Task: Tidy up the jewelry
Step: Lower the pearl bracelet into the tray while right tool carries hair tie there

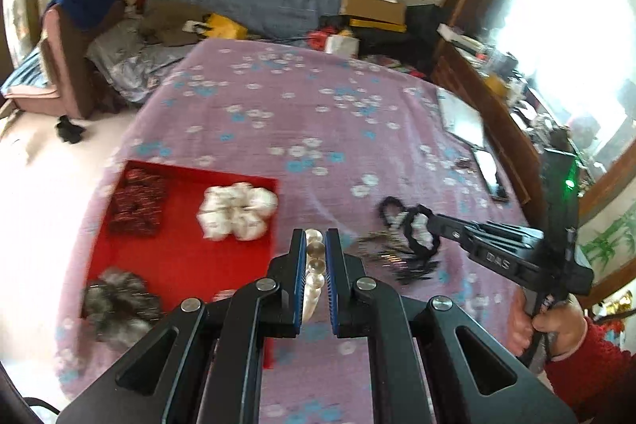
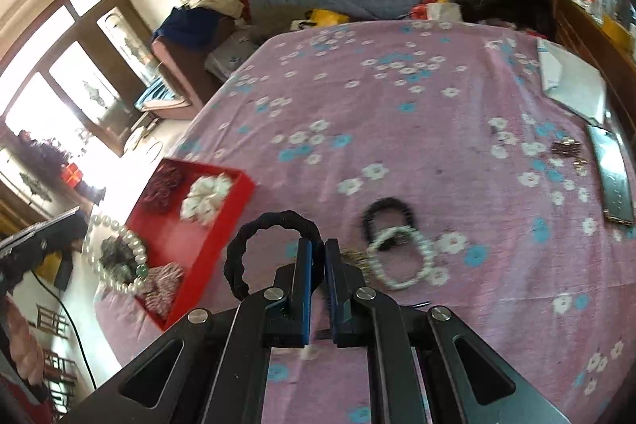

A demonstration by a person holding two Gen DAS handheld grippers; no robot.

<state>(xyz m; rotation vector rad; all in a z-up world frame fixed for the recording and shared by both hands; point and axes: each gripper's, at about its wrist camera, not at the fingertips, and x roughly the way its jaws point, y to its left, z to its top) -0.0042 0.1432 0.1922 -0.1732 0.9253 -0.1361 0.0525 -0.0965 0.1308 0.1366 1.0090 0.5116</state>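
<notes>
Nearest the left wrist camera, your left gripper (image 1: 316, 253) has its two blue-padded fingers closed on one pearl bracelet (image 1: 314, 265), whose beads run down the gap between the pads. In the right wrist view the same pearl bracelet (image 2: 115, 257) hangs as a full loop, held in the air over the near corner of the red tray.

Your right gripper (image 2: 316, 257) is clamped on one black hair tie (image 2: 270, 249), which stands up as an open ring to the left of its fingers. From the left wrist view this gripper (image 1: 427, 225) reaches in from the right, low over the bedspread.

One red tray (image 1: 179, 245) sits at the left edge of the pink flowered bedspread (image 1: 318, 130). It holds three scrunchies: one dark speckled (image 1: 137, 201) at the far left, one white (image 1: 238, 211) at the far right, and one grey (image 1: 119, 299) at the near left corner.

On the bedspread to the right of the tray lie one more black hair tie (image 2: 387, 215) and one white bead bracelet (image 2: 399, 259), overlapping each other. A blurred dark bundle (image 1: 397, 257) lies just beside them; you cannot tell what it is. Near the right edge rest one phone (image 2: 614, 181) and one white sheet (image 2: 572, 86).
</notes>
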